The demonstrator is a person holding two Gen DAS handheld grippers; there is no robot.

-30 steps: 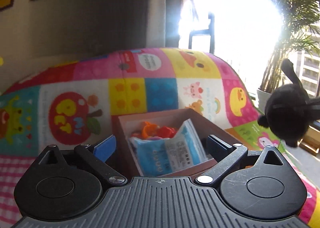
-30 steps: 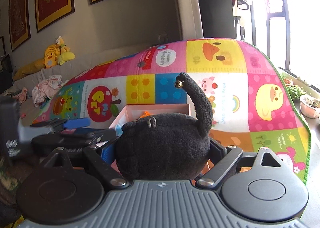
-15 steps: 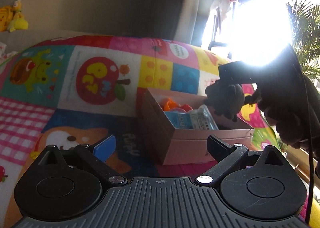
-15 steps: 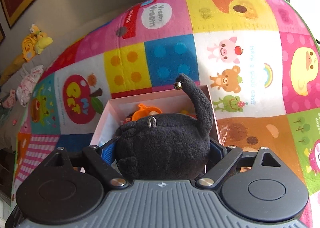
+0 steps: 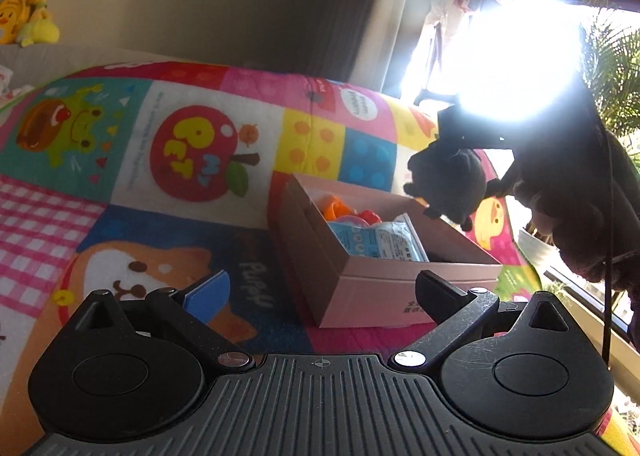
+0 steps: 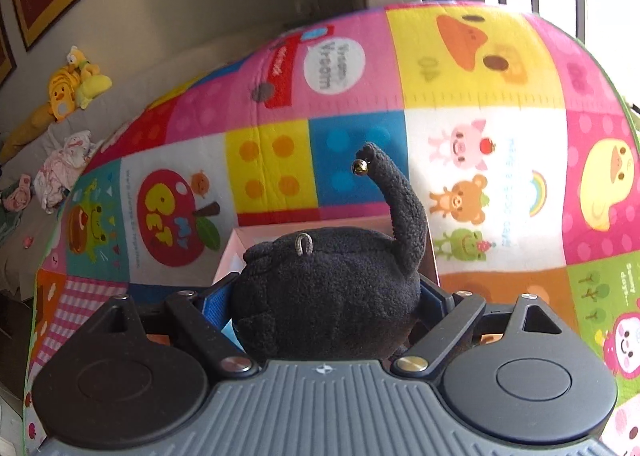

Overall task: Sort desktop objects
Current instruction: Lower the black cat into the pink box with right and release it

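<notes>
Right now, right gripper (image 6: 326, 308): my two jaws are clamped on a black plush toy (image 6: 328, 296), one blue pad on each flank; its tail with a small gold bell sticks up past the jaws.
Where the toy is: in the left wrist view the plush toy (image 5: 448, 185) hangs in the air over the far right corner of the pink box (image 5: 384, 284), above the rim, touching nothing I can see but my jaws.
Left gripper (image 5: 320, 288): my jaws stand wide apart with nothing between them; the near corner of the box sits just ahead of the right jaw, and I cannot tell whether they touch.
Inside the box: a blue and white packet (image 5: 380, 244) lies toward the front, with orange and red toys (image 5: 346, 209) behind it.
Done so far: I judge those items to be sorted already, as they sit in the box.
Left to do: lower the plush toy into the box and let go; no other loose item shows on the play mat (image 5: 120, 183).
Edges: the box walls stand upright all round, and the far right corner, under the toy, looks free of contents.
Open room: bare mat lies left of the box and in front of my left gripper; to the right the mat ends near a bright window and a plant, so there is less room on that side.
</notes>
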